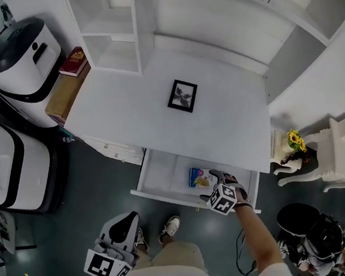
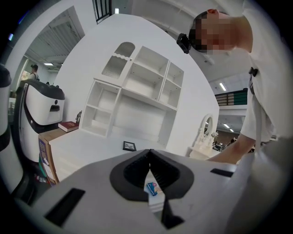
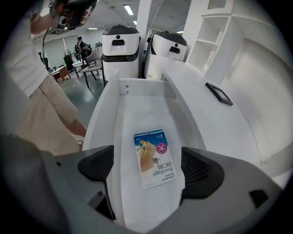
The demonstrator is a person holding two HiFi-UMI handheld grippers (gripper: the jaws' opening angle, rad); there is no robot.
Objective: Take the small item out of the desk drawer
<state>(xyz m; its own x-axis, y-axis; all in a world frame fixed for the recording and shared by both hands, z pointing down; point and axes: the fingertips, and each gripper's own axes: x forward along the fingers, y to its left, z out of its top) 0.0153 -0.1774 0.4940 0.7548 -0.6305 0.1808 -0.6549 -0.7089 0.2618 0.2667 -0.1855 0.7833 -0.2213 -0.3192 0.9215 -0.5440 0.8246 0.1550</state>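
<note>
The white desk's drawer [image 1: 159,196] stands pulled open. Inside it lies a small blue and white bandage box [image 1: 198,176], flat on the drawer floor. My right gripper [image 1: 214,185] hovers over the drawer's right part, just right of the box. In the right gripper view the box [image 3: 154,157] lies between and below the wide-apart dark pads [image 3: 97,165], not touched by them, so the right gripper [image 3: 149,168] is open. My left gripper [image 1: 120,233] hangs low by the person's legs, away from the desk. Its jaws meet at the tip in the left gripper view, so the left gripper [image 2: 149,153] is shut and empty.
A black picture frame [image 1: 182,95] lies on the desktop [image 1: 132,108]. A red book [image 1: 74,60] rests on a brown box at the left. Two white machines [image 1: 19,65] stand left of the desk; a white stand with sunflowers [image 1: 295,141] stands at the right.
</note>
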